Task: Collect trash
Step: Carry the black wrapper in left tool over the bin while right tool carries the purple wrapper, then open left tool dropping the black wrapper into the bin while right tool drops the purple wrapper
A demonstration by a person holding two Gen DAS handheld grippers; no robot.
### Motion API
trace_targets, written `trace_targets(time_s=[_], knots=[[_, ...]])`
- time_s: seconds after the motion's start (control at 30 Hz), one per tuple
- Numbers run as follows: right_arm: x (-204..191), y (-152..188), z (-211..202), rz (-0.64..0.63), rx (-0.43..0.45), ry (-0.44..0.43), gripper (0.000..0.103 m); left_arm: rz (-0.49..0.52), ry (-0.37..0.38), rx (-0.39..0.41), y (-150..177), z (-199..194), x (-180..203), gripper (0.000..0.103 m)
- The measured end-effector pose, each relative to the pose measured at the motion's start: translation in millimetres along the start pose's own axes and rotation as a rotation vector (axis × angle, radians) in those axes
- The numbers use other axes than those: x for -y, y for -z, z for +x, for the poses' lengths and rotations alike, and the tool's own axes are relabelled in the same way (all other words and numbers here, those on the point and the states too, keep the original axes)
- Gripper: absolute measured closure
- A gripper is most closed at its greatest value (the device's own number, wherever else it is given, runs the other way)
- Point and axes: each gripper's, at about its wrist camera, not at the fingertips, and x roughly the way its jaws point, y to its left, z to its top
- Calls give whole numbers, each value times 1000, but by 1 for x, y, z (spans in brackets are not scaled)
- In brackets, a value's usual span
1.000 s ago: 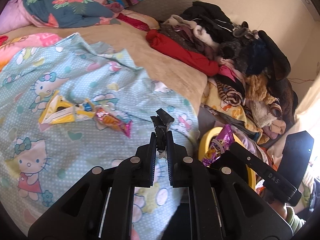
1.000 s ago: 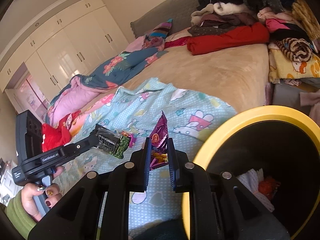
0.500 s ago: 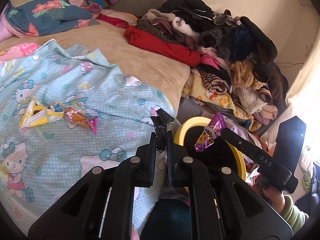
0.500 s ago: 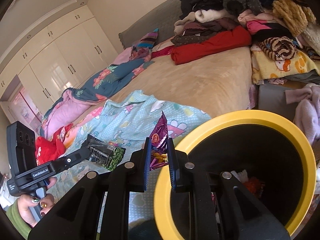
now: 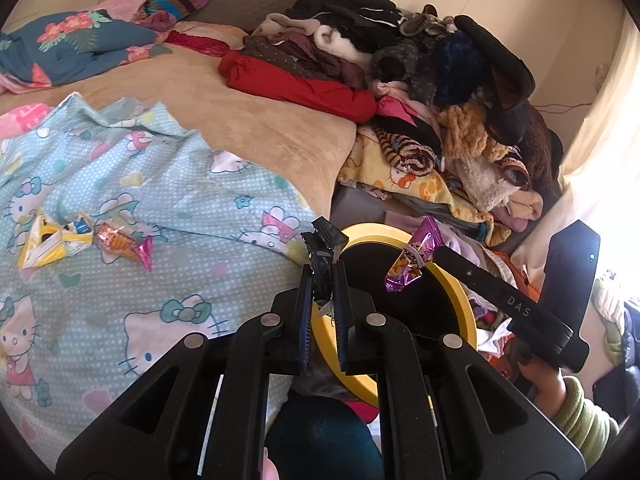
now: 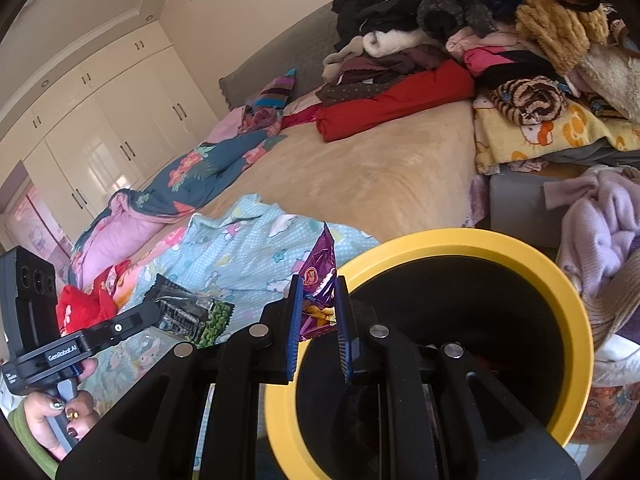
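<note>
A: Trash status?
B: Purple wrapper [image 6: 318, 280] clamped in right hand-held gripper [image 6: 316, 312], black wrapper [image 5: 323, 264] in left hand-held gripper [image 5: 322, 292]; both have swung from bed to yellow bin [image 6: 520, 248] rim just ahead. Release next.

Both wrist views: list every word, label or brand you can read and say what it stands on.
"DAS" – on the side of the right gripper, in the left wrist view.
"GenRobot.AI" – on the side of the left gripper, in the right wrist view.
Small white label lower on the left gripper's body: too small to read.
Print on the purple wrapper and the black wrapper: unreadable.
</note>
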Motion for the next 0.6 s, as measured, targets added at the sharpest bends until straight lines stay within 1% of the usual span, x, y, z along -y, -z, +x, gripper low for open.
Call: trace_targets(time_s=[0.6], knots=[[34, -6, -18, 47, 47, 60, 87, 64, 31, -39, 5, 13, 28, 97]])
